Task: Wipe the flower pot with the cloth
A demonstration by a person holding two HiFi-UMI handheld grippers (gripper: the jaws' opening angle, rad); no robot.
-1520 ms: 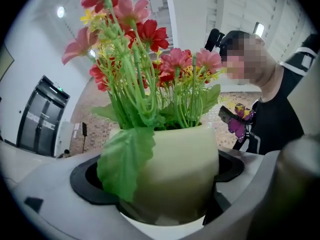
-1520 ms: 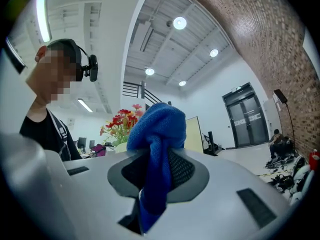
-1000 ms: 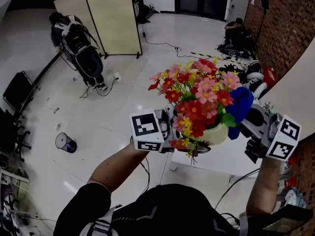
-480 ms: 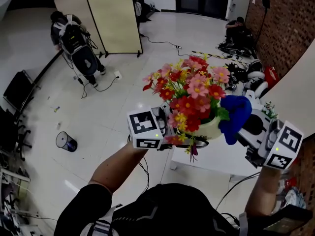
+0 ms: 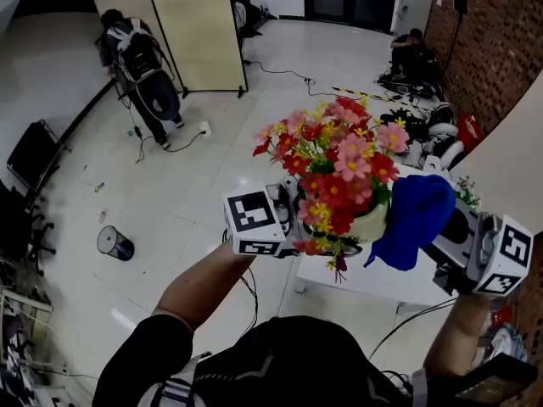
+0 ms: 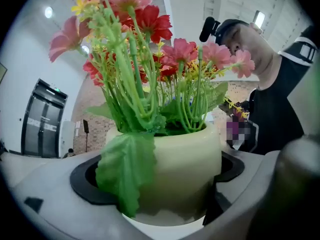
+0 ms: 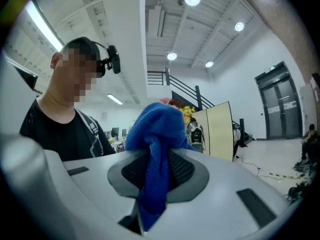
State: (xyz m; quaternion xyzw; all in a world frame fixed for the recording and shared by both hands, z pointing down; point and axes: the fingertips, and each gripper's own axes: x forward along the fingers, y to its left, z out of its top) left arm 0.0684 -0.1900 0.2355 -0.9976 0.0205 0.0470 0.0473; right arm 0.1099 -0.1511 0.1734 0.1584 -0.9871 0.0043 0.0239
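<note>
A cream flower pot (image 5: 370,224) full of red, pink and yellow artificial flowers (image 5: 335,161) is held up in the air. My left gripper (image 5: 293,223) is shut on the pot (image 6: 182,169), its jaws pressed against both sides. A green leaf (image 6: 127,171) hangs over the pot's rim. My right gripper (image 5: 450,227) is shut on a blue cloth (image 5: 414,220), which hangs bunched just right of the pot, close to or touching its side. In the right gripper view the cloth (image 7: 156,149) is pinched between the pads.
A white table (image 5: 373,270) lies below the pot. A person with a backpack (image 5: 140,58) stands by a beige partition (image 5: 195,28). A bin (image 5: 113,244) stands on the floor at left. Gear and a seated person (image 5: 411,53) are near the brick wall.
The right gripper with the blue cloth has dropped lower and the cloth now hangs longer beside the pot. The pot shifted slightly. The person at the back walked to the partition.
</note>
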